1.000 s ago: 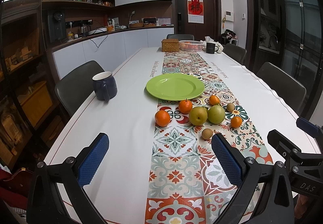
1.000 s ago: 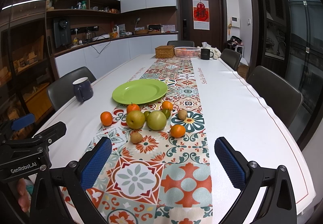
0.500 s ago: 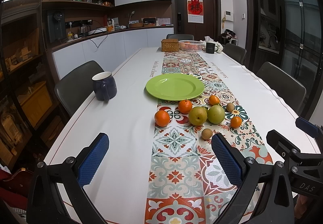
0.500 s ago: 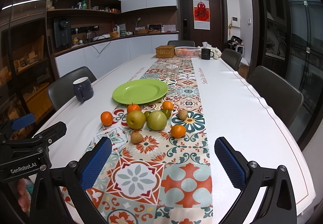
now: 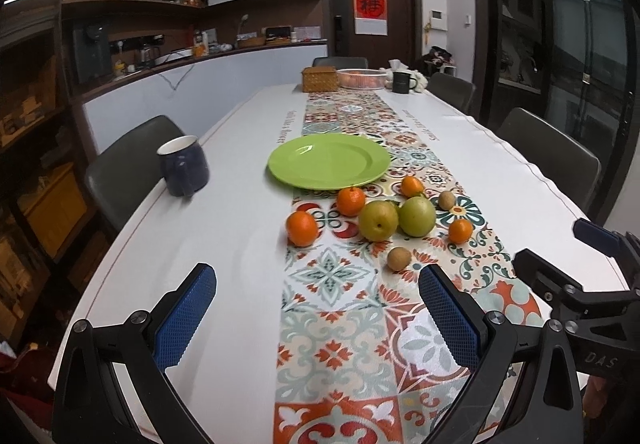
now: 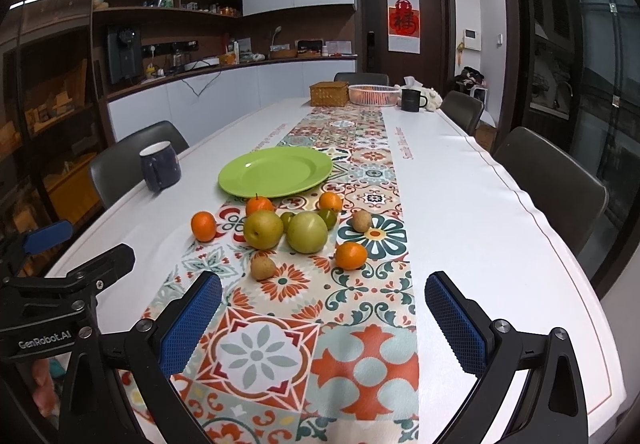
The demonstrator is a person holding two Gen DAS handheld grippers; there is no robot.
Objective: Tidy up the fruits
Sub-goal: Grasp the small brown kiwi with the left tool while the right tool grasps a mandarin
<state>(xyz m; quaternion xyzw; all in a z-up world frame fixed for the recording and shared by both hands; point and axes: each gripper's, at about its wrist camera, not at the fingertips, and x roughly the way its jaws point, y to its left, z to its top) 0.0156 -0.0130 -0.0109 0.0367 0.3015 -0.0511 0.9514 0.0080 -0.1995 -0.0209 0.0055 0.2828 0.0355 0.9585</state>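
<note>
An empty green plate (image 5: 329,160) (image 6: 276,171) lies on the patterned table runner. In front of it lies a cluster of fruit: two large green-yellow pears (image 5: 378,220) (image 6: 307,232), several oranges (image 5: 302,228) (image 6: 351,255) and small brown kiwis (image 5: 399,258) (image 6: 262,268). My left gripper (image 5: 316,314) is open and empty, held above the table short of the fruit. My right gripper (image 6: 322,320) is open and empty, also short of the fruit. Each gripper shows at the edge of the other's view.
A dark blue mug (image 5: 183,165) (image 6: 159,165) stands left of the plate near the table edge. At the far end are a wicker box (image 6: 329,93), a pink basket (image 6: 374,95) and a black mug (image 6: 412,100). Dark chairs (image 6: 550,179) line both sides.
</note>
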